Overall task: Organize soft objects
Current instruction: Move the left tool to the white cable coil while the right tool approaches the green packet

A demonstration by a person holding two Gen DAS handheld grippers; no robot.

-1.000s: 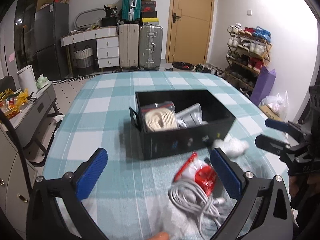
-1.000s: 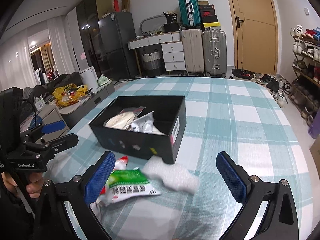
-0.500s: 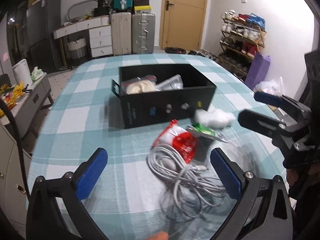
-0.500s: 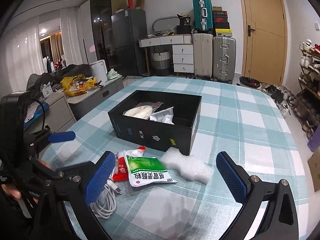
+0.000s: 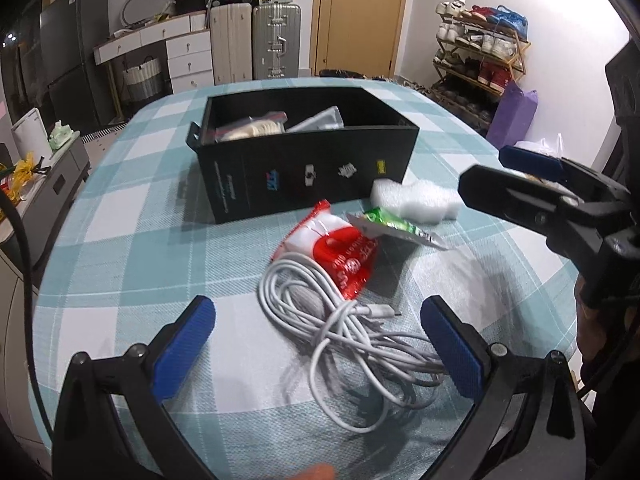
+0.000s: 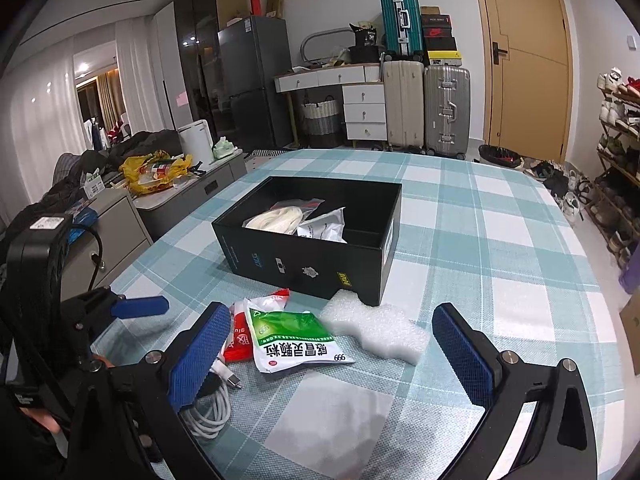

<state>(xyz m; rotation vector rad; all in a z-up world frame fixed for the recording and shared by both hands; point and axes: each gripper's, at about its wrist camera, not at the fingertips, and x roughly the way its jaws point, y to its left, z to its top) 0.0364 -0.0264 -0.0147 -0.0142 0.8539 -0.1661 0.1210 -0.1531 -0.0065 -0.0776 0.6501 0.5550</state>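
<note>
Since a second ago both grippers have pulled back from the black box [image 5: 308, 168], so the loose items now show whole on the checked tablecloth [image 5: 132, 248]. In the left wrist view, the left gripper [image 5: 316, 340] has its blue pads wide apart, holding nothing, above a tangled white cable [image 5: 344, 332] whose near loops blur out at 6 o'clock. A red and white packet [image 5: 340, 252] lies on the cable, its long axis running from 11 to 5 o'clock. A green sachet [image 6: 296, 340], partly tucked under that packet's edge, points toward 11 o'clock in the right wrist view, with white foam [image 6: 376, 328] at 2 o'clock of it, touching the box corner. The right gripper [image 6: 332, 348] is likewise wide open and empty. The box's contents, pale bagged items, are half hidden by its wall.
</note>
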